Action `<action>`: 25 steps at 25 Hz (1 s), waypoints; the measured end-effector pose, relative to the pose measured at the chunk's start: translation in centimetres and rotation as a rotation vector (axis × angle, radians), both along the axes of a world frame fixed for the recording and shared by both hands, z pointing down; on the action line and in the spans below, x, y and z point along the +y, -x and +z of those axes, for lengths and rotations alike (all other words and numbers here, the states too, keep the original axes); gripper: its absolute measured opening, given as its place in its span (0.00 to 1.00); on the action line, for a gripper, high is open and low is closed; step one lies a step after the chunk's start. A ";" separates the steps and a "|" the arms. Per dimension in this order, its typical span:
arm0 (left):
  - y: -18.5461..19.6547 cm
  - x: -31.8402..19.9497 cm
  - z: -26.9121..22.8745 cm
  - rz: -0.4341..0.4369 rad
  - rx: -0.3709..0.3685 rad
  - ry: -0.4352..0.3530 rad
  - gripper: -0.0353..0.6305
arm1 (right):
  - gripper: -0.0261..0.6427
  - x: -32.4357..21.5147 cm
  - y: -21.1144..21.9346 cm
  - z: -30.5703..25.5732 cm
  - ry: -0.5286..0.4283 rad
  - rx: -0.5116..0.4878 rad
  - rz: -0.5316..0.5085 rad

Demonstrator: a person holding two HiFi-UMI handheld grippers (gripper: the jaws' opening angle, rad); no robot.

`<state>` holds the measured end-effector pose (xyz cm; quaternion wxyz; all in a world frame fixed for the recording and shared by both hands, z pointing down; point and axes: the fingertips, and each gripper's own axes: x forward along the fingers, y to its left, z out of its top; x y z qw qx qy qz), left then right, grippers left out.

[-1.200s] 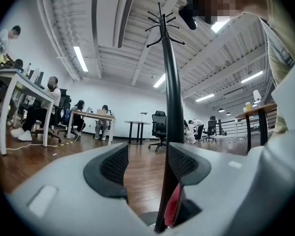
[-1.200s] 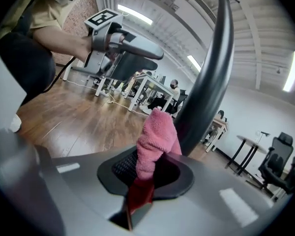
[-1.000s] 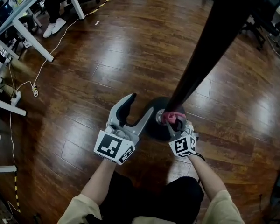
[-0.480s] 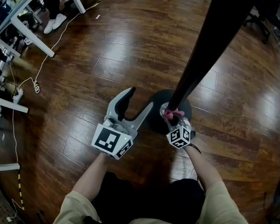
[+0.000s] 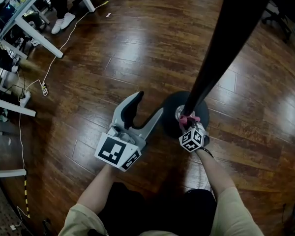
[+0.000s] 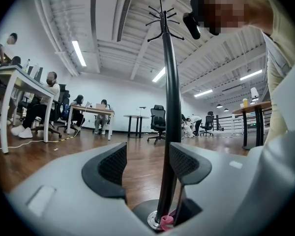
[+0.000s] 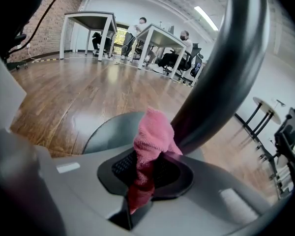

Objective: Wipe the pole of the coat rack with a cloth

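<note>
Two white-legged desks [image 5: 44, 31] stand at the upper left of my head view, with a pale cable [image 5: 54, 63] trailing over the glossy dark-brown wooden plank floor [image 5: 137, 48], both well apart from the rack. Close in, the thing in my way is the round, flat, dark base [image 5: 168, 113] of the coat rack, which sits just beside both tools. The tall, smooth black pole [image 5: 214, 63] rises from a shiny metal collar [image 6: 151, 221] at its centre. My right gripper [image 5: 188, 126] is clamped on a fuzzy pink cloth [image 7: 150, 141]. The bunched fabric pokes out past the ribbed black pads [image 7: 120, 163] and presses against the foot of the pole, just above the base. My left gripper [image 5: 147, 107], grey moulded plastic, holds its jaws wide apart on nothing. The pole shows through the gap, farther off.
</note>
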<state>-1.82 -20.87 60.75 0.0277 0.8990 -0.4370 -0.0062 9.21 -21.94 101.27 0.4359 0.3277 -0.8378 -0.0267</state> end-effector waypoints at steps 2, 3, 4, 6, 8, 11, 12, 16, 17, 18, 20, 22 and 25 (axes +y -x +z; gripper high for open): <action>0.0 0.2 -0.3 0.006 -0.008 -0.002 0.42 | 0.11 0.0 0.1 0.4 0.015 0.007 0.010; -0.1 0.3 -0.6 0.008 -0.017 -0.006 0.42 | 0.11 0.0 0.1 0.6 0.029 0.015 0.012; 0.0 0.4 -0.8 0.008 -0.025 -0.011 0.42 | 0.11 0.0 0.1 0.8 0.048 0.024 0.012; 0.2 0.5 -0.9 0.000 -0.045 -0.015 0.43 | 0.11 0.1 0.1 1.1 0.114 0.027 0.014; 0.6 0.4 -1.0 -0.011 -0.074 -0.022 0.43 | 0.11 -0.2 0.2 0.5 0.221 -0.059 0.055; 0.8 0.5 -1.5 -0.017 -0.071 -0.031 0.43 | 0.11 -0.4 -0.5 -3.9 0.292 -0.306 0.136; 0.7 0.6 -1.8 -0.013 -0.052 -0.028 0.43 | 0.11 -0.3 -1.1 -6.2 0.267 -0.370 0.139; 0.2 1.0 -2.7 0.021 -0.068 -0.040 0.43 | 0.12 -2.3 -5.2 -19.9 0.078 -0.582 0.153; 0.0 0.9 -3.3 0.028 -0.078 -0.052 0.43 | 0.12 -3.2 -6.6 -24.4 0.012 -0.636 0.158; -0.2 0.8 -4.0 0.031 -0.079 -0.063 0.43 | 0.12 -4.0 -8.1 -29.3 -0.063 -0.690 0.159; -0.5 0.5 -5.5 0.034 -0.061 -0.083 0.43 | 0.12 -5.2 -10.4 -39.4 -0.236 -0.767 0.144; -0.9 0.5 -6.7 0.039 -0.039 -0.101 0.43 | 0.12 -5.3 -11.6 -49.4 -0.433 -0.778 0.096; -1.5 1.0 -7.4 0.051 -0.007 -0.111 0.43 | 0.12 -4.0 -11.0 -63.2 -0.720 -0.716 -0.025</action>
